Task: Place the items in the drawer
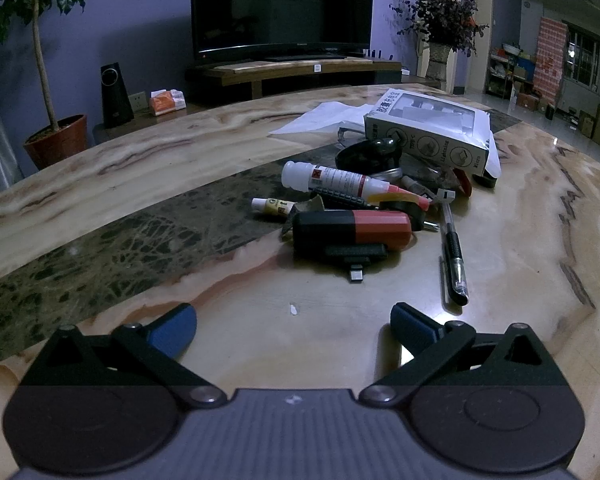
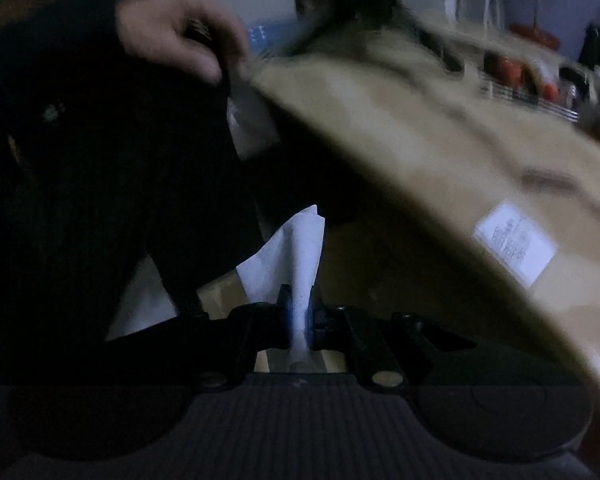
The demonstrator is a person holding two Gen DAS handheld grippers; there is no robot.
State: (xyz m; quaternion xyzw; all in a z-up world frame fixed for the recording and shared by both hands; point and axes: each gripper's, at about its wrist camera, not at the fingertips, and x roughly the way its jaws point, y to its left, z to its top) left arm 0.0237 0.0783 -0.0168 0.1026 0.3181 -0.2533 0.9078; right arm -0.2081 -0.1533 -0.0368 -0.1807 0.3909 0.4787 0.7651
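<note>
My left gripper (image 1: 294,326) stands open low over the marble table (image 1: 140,168), with nothing between its blue pads. Ahead of it lies a heap of small items: a black and red case (image 1: 352,230), a white glue bottle (image 1: 324,176), a small white tube (image 1: 270,206), a black pen (image 1: 454,260) and a white adapter box (image 1: 428,132). In the blurred right wrist view my right gripper (image 2: 300,316) is shut on a folded white paper (image 2: 296,252) that sticks up between the pads. It hangs beside the table's edge (image 2: 380,200). No drawer shows in either view.
A person's hand (image 2: 180,36) and dark sleeve fill the left of the right wrist view. A white label (image 2: 516,240) lies on the tabletop there. Beyond the table stand a television (image 1: 282,8), a potted plant (image 1: 56,136), a speaker (image 1: 116,96) and white sheets (image 1: 328,116).
</note>
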